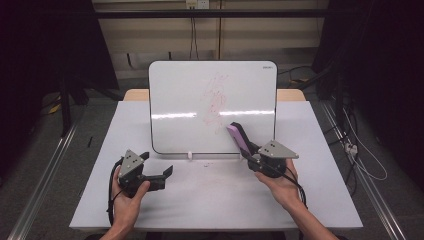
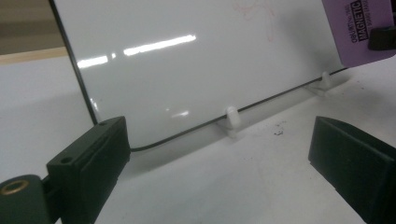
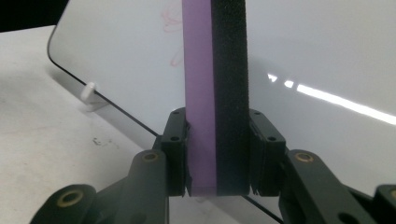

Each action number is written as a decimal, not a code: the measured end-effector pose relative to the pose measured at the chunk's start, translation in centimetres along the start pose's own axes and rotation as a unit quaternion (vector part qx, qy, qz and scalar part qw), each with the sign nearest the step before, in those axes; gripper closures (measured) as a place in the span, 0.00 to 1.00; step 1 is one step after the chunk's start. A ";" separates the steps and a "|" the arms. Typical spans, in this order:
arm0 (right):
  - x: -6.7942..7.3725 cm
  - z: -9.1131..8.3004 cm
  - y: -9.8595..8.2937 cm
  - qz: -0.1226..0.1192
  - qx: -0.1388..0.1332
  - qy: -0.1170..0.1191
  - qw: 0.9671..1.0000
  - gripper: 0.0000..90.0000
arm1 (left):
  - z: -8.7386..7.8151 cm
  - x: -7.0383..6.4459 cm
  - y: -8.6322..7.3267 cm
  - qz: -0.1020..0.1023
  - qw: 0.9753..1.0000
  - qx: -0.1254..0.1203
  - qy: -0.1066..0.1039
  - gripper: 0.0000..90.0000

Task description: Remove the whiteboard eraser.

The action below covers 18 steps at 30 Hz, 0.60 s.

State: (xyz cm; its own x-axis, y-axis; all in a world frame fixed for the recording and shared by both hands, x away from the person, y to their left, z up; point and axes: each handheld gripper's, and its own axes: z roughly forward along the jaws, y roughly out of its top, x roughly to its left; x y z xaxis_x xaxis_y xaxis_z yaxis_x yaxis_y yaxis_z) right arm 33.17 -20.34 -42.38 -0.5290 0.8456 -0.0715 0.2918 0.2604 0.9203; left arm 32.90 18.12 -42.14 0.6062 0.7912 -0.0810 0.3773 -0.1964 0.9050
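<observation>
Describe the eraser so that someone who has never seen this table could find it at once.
Start from the whiteboard propped upright at the back of the white table. In front of its lower right part, the right gripper holds the whiteboard eraser between its jaws. It is the one purple block there, with a black felt pad on one face.

Left black two-jaw tool point(image 1: 159, 165) at lower left of the high view, gripped from below by the left hand point(image 1: 127, 200), jaws spread wide, pointing right. Right black two-jaw tool point(image 1: 248, 152) at lower right, cradled in the right hand point(image 1: 280, 182), jaws clamped, aimed up-left. Both forearms entering from the bottom edge.
</observation>
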 end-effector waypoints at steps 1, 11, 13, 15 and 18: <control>0.0 0.0 0.0 0.000 0.000 0.000 1.000 0.71 | 0.2 -0.1 0.1 -0.004 1.000 -0.003 -0.001 0.06; 1.7 1.3 0.7 0.012 -0.016 0.035 0.999 0.71 | 2.3 -1.0 1.7 0.002 0.999 -0.024 -0.034 0.06; 2.1 1.6 0.9 0.014 -0.019 0.043 0.999 0.71 | 2.9 -1.3 2.1 0.006 0.999 -0.032 -0.043 0.06; 2.2 1.7 0.9 0.015 -0.021 0.045 0.999 0.71 | 3.5 -1.7 2.5 0.010 0.998 -0.033 -0.047 0.06; 2.6 1.9 1.2 0.022 -0.031 0.052 0.998 0.71 | 4.0 -2.2 3.1 0.007 0.997 -0.034 -0.070 0.06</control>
State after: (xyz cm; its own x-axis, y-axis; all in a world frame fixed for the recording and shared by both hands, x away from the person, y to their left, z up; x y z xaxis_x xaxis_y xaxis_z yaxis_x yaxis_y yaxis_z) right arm 33.69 -16.96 -42.15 -0.5975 0.8018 0.0059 0.2675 0.1924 0.9442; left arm 35.55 13.42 -40.85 0.7052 0.6986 -0.1210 0.3225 -0.1641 0.9322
